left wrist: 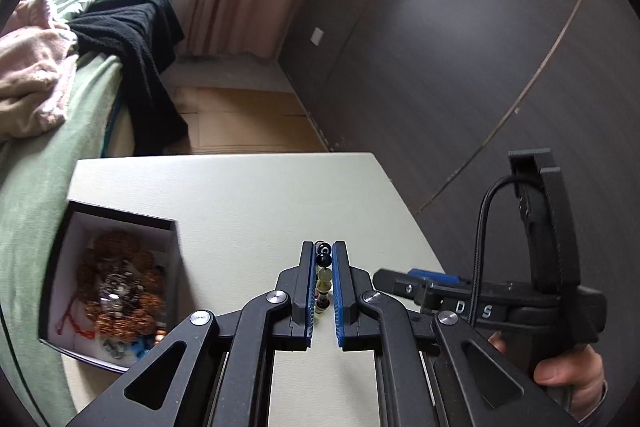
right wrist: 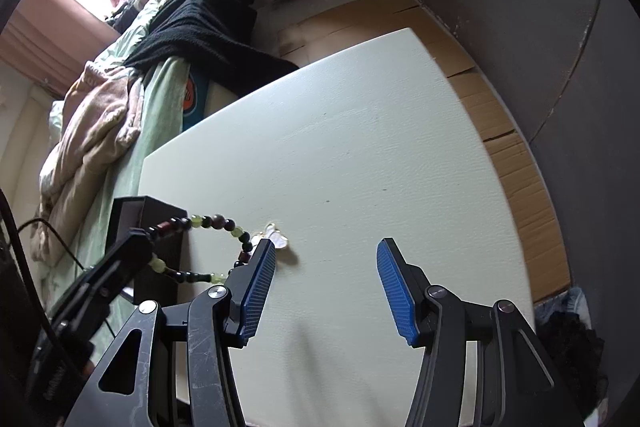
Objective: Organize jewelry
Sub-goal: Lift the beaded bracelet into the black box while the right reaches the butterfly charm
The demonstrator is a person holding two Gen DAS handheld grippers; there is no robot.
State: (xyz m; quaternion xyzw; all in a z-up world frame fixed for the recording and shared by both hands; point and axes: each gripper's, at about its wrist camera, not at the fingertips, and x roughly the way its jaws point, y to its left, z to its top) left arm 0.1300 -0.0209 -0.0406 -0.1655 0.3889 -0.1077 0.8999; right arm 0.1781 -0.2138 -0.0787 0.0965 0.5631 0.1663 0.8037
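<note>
My left gripper (left wrist: 323, 259) is shut on a bracelet (left wrist: 322, 281) of dark and pale green beads, pinched between its blue pads above the white table (left wrist: 248, 195). In the right wrist view the same bracelet (right wrist: 208, 223) hangs as a loop from the left gripper (right wrist: 142, 241) in front of a black box (right wrist: 160, 215). That open box (left wrist: 120, 287) holds brown bead strings, a silvery piece and a red cord. My right gripper (right wrist: 326, 251) stands open over bare table, nothing between its fingers. A small white butterfly-shaped piece (right wrist: 276, 235) lies by its left fingertip.
A bed with a green sheet (right wrist: 160, 115), a pink blanket (right wrist: 92, 131) and a black blanket (right wrist: 200, 27) borders the table's left side. Cardboard (right wrist: 508, 155) covers the floor beyond the table's right edge, below a dark panelled wall (left wrist: 460, 47). A hand (left wrist: 568, 375) grips the right tool's handle.
</note>
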